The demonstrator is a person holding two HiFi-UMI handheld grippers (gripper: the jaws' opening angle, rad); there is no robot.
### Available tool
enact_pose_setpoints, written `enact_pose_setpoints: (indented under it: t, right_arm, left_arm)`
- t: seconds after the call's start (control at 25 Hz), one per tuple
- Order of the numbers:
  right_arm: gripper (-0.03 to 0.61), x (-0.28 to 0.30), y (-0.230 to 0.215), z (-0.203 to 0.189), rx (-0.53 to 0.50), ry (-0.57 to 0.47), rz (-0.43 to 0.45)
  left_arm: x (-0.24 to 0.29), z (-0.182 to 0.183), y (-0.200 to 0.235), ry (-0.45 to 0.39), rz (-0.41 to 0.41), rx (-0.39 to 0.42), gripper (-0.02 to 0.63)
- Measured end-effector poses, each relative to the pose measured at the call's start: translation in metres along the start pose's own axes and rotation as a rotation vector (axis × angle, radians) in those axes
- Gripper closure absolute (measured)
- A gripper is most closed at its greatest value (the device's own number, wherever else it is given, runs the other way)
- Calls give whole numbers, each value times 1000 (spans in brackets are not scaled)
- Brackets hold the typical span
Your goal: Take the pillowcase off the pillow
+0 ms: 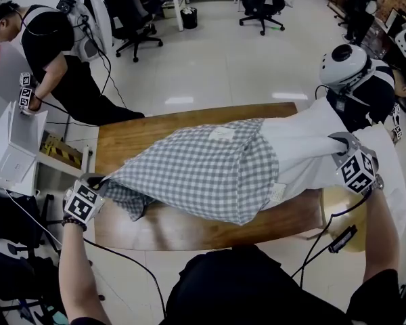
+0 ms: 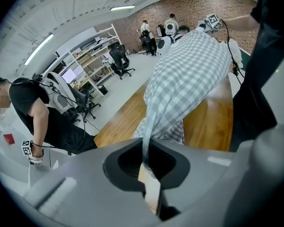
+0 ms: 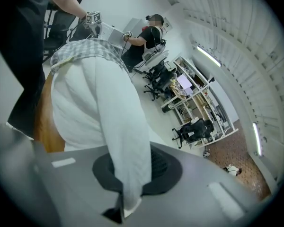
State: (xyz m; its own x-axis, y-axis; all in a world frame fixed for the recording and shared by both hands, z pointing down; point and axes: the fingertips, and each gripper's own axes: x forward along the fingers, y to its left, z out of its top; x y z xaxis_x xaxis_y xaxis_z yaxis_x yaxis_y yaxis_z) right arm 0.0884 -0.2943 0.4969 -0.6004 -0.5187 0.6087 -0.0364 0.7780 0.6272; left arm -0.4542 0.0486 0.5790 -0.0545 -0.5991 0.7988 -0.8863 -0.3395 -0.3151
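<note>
My left gripper (image 1: 98, 181) pinches the pillowcase (image 1: 203, 171) corner; my right gripper (image 1: 340, 144) clamps the white pillow (image 1: 301, 151); both stretch above the table (image 1: 139, 137); I'd pull them apart steadily, with both grips firm.

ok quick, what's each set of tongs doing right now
left tongs: closed on a corner of the checked pillowcase
right tongs: closed on the white pillow
</note>
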Motion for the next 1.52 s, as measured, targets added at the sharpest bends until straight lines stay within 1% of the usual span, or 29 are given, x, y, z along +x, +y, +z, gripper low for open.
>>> enact_pose_setpoints:
  t: [0.32,0.6,0.8,1.0,1.2,1.52]
  right_arm:
    - [558,19,4,-40,31,45,46]
    - [555,34,19,-74,50,104,86]
    - [554,42,20,-78,59,114,99]
    - [555,42,15,-85,63,121,89]
    - [555,38,10,-90,64,143,79]
    - [555,40,9,-89,66,160,77]
  left_arm:
    - [8,-1,-2,49,2,-14,609]
    - [13,-14,-6,96,8,-24,609]
    - [12,-22,2,115,18,-38,609]
    - [5,-38,8,146,37,-73,609]
    - [4,-47,9,161,44,-80,609]
    - [-13,-63,30,191,99,-104,609]
